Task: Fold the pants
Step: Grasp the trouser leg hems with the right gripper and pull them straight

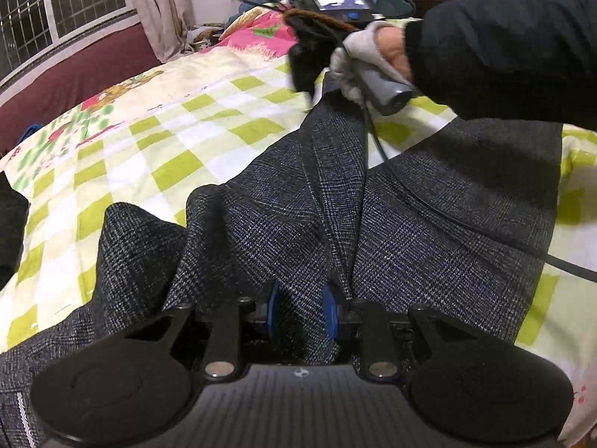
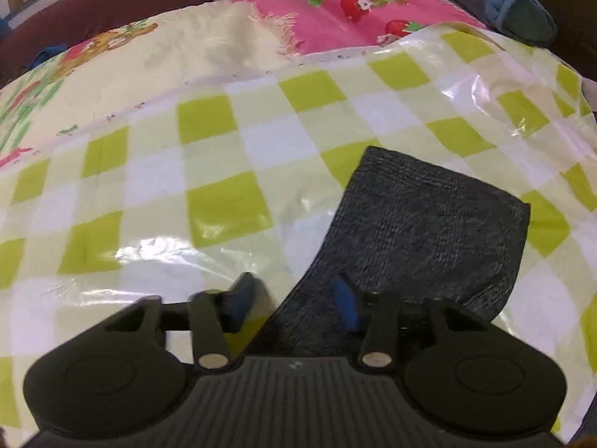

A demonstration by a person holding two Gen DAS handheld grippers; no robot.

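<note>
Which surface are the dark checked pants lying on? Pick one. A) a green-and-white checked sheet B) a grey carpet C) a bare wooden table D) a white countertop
A: the pants spread across the green-and-white checked sheet, which also shows around the fabric in the right wrist view.

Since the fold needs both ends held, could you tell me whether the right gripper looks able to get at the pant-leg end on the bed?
Probably yes. The right gripper is open, and the dark pants leg end already lies between its fingers on the checkered sheet, with nothing covering it.
</note>
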